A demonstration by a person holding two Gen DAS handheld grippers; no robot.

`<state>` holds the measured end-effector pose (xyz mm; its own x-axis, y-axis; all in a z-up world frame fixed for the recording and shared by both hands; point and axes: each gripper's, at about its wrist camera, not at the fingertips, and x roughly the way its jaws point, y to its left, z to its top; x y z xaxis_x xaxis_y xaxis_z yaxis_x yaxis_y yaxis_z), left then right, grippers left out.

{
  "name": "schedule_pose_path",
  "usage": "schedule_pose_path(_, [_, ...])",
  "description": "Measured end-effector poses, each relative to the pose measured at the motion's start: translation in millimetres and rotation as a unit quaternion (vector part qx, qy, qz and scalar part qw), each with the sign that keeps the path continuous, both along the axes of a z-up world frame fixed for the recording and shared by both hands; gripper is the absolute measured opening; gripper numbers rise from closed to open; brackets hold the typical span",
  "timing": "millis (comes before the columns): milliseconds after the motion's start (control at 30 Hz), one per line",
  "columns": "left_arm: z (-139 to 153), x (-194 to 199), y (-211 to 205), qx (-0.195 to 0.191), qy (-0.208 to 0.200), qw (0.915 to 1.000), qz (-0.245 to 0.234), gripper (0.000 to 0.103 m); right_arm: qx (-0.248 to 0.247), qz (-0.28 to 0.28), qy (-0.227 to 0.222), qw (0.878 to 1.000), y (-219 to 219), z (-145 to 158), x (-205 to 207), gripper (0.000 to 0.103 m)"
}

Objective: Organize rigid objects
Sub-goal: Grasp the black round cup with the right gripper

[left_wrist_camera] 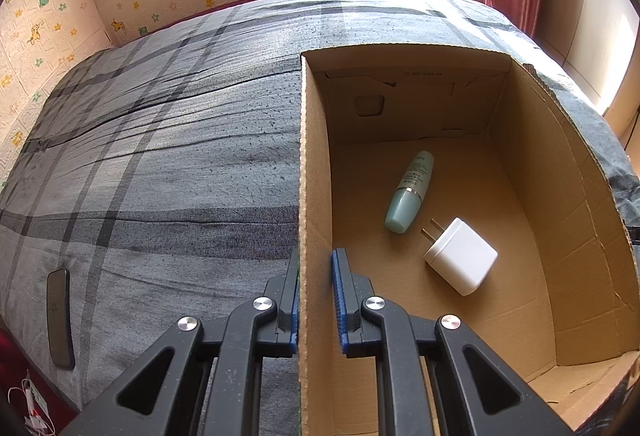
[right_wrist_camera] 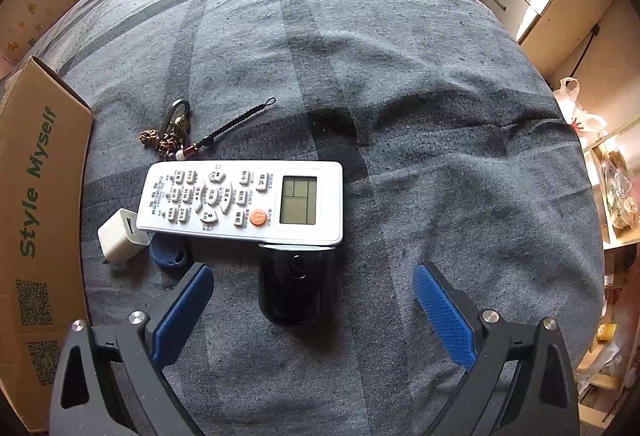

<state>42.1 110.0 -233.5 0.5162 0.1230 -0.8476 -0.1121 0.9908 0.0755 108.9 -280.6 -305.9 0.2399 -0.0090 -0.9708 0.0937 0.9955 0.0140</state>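
Observation:
My left gripper [left_wrist_camera: 316,268] is shut on the left wall of an open cardboard box [left_wrist_camera: 314,164], one blue pad on each side of it. Inside the box lie a pale green bottle [left_wrist_camera: 410,192] and a white plug adapter [left_wrist_camera: 462,256]. In the right wrist view, my right gripper [right_wrist_camera: 314,282] stands open above the bed, straddling a black round object [right_wrist_camera: 294,284]. Just beyond lies a white remote control [right_wrist_camera: 244,200]. To its left are a second white charger [right_wrist_camera: 122,236], a blue tag [right_wrist_camera: 168,256] and a keychain with a black cord [right_wrist_camera: 180,134].
Everything rests on a bed with a grey plaid cover [left_wrist_camera: 160,156]. A dark phone-like slab [left_wrist_camera: 60,316] lies near the bed's left edge. The box's outer side [right_wrist_camera: 36,196] borders the items on the left. Shelves with bags [right_wrist_camera: 616,196] stand right of the bed.

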Motion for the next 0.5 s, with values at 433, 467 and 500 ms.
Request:
schedule_pose_path(433, [0, 0, -1, 0.004, 0.000, 1.0000, 0.000, 0.014, 0.028, 0.015, 0.013, 0.999, 7, 2, 1, 0.040])
schedule_pose_path(467, [0, 0, -1, 0.005, 0.000, 1.0000, 0.000, 0.014, 0.019, 0.019, 0.009, 1.000, 10, 4, 0, 0.040])
schedule_pose_path(500, [0, 0, -1, 0.004, 0.000, 1.0000, 0.000, 0.015, 0.011, 0.023, 0.005, 1.000, 12, 6, -1, 0.040])
